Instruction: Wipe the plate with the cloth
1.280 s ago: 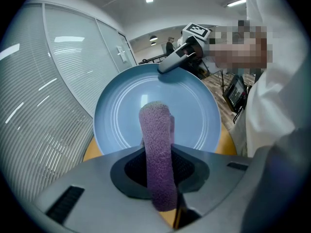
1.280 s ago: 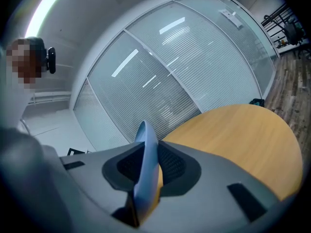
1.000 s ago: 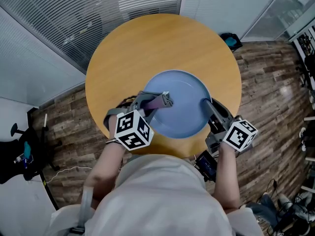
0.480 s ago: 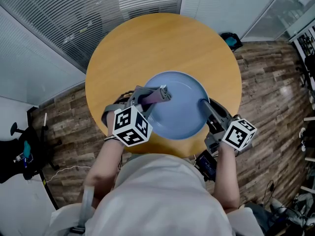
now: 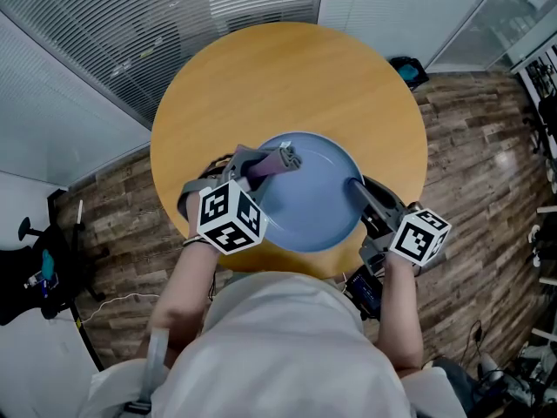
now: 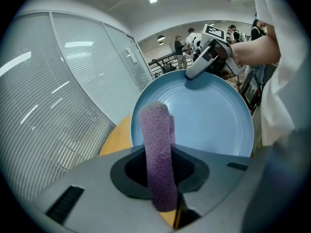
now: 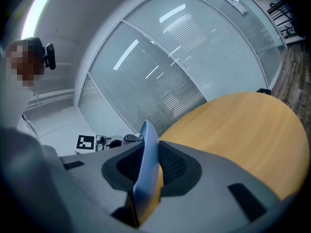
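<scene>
Here the right tool (image 5: 358, 187) is clamped on the right rim of the blue plate (image 5: 312, 197). The right gripper view shows that rim edge-on, pinched between the jaws. The left tool (image 5: 266, 163) is closed on the rolled purple cloth (image 6: 156, 144), whose free end sticks out past the jaws over the left part of the plate. The plate sits at the near side of the round wooden surface (image 5: 287, 75), just in front of the person.

The step in hand looks like the wiping stroke itself. To do it well, the right tool's grip should stay firm so the plate cannot spin or slide. The left tool should be angled down so the soft end of the cloth, not the hard jaw tips, meets the blue face. Long overlapping sweeps from rim to centre would cover it best. Whether the cloth is touching the plate right now is hard to tell from these angles; it may be hovering just above.

The rest of the surface is bare wood. Around it run walls of slatted blinds (image 5: 174, 24) and a wood-plank floor (image 5: 474, 146). A few people (image 6: 187, 42) stand well apart in the background.
</scene>
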### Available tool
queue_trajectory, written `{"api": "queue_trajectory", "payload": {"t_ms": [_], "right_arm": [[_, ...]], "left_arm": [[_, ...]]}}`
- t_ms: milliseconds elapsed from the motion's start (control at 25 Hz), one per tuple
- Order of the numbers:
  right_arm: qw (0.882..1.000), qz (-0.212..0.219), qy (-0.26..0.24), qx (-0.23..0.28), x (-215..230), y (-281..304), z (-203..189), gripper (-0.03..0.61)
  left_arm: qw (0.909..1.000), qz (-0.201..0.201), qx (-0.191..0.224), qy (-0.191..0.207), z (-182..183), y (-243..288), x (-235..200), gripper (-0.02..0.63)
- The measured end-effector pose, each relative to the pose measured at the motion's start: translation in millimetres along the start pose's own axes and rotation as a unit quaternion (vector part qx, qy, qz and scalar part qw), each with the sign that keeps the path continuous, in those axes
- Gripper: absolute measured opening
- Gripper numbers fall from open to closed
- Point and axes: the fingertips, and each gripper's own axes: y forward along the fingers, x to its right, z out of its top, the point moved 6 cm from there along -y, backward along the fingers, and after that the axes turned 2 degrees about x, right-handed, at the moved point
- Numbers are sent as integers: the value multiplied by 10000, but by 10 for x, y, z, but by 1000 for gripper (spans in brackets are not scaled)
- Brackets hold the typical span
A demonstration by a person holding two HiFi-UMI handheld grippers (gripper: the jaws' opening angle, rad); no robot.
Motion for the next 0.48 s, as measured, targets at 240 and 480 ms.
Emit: {"api": "queue_trajectory", "payload": {"t_ms": [240, 480], "right_arm": [[10000, 27, 50, -27, 10, 33, 2, 86], [9999, 10, 128, 104, 11, 27, 9, 86]], "left_arm": [[10000, 33, 19, 76, 82, 23, -11, 78], [9999, -10, 83, 126, 136, 21, 38, 78]]}}
